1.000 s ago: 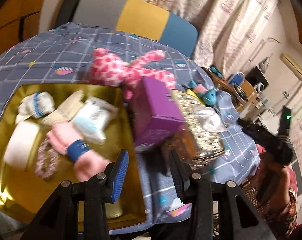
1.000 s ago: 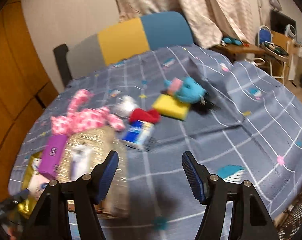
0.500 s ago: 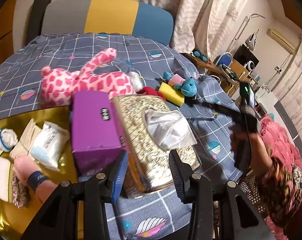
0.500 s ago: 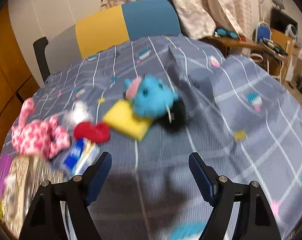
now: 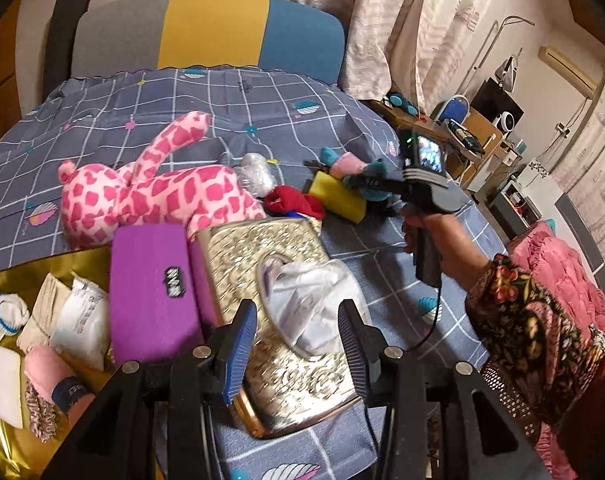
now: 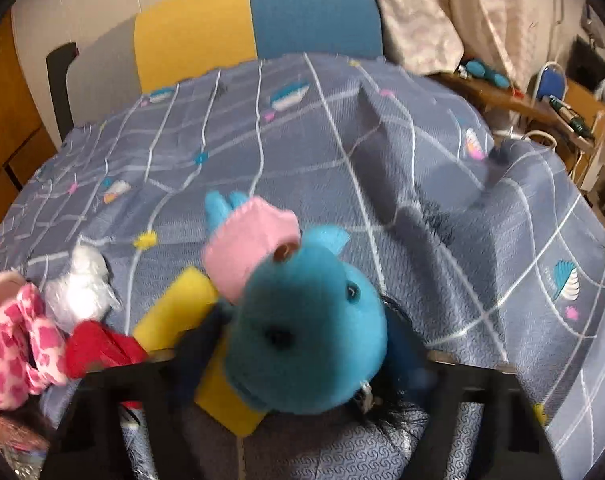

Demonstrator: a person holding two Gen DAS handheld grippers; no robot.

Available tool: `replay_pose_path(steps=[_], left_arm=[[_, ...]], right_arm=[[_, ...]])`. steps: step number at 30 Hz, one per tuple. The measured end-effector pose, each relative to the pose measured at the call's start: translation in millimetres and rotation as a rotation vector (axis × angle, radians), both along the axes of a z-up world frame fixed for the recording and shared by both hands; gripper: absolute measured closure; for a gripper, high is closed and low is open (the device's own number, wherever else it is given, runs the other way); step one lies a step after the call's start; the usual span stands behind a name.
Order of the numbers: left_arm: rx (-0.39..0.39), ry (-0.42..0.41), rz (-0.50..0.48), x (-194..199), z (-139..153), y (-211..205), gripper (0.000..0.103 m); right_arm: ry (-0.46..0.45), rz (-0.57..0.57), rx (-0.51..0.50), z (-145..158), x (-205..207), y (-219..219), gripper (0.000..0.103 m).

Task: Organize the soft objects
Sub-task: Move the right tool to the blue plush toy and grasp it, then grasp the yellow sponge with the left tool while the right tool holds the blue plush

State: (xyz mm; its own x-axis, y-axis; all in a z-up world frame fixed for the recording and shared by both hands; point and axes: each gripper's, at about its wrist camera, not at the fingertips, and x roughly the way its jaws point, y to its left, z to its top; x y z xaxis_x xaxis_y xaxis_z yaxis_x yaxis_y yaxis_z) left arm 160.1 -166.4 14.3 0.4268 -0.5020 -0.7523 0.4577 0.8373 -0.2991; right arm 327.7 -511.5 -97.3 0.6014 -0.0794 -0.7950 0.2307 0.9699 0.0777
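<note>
A blue plush toy with a pink part (image 6: 302, 320) lies on a yellow sponge (image 6: 174, 312) on the grey checked bedspread. My right gripper (image 6: 302, 360) is around the blue plush, its fingers blurred on both sides; in the left wrist view it (image 5: 366, 182) reaches over the plush (image 5: 350, 168). My left gripper (image 5: 298, 332) is open and empty above a gold tissue box (image 5: 278, 304). A pink spotted plush (image 5: 150, 188), a red cloth (image 5: 294, 200) and a silver wrapped ball (image 5: 256, 172) lie nearby.
A purple box (image 5: 150, 288) leans beside the tissue box. A gold tray (image 5: 6, 452) at the left holds socks, packets and small cloths. A grey, yellow and blue headboard (image 5: 206, 32) stands behind. Furniture crowds the right side.
My right gripper has moved forward to the blue plush, which now fills its view between the fingers. My left gripper has swung right from the tray to over the tissue box.
</note>
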Motion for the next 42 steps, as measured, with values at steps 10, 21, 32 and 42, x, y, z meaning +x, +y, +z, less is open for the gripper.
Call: replay_pose_path(steps=[10, 21, 32, 42], left_arm=[[-0.046, 0.018, -0.055, 19, 21, -59, 0.061], [-0.158, 0.170, 0.085, 70, 21, -147, 0.038], [-0.066, 0.349, 0.296, 146, -60, -221, 0.038], [0.059, 0.376, 0.425, 193, -106, -247, 0.035]], right_arm=[[-0.093, -0.008, 0.073, 32, -70, -32, 0.042], [-0.079, -0.144, 0.191, 18, -154, -93, 0.042], [-0.151, -0.190, 0.322, 34, -161, -111, 0.042], [-0.193, -0.218, 0.392, 43, -166, -124, 0.041]])
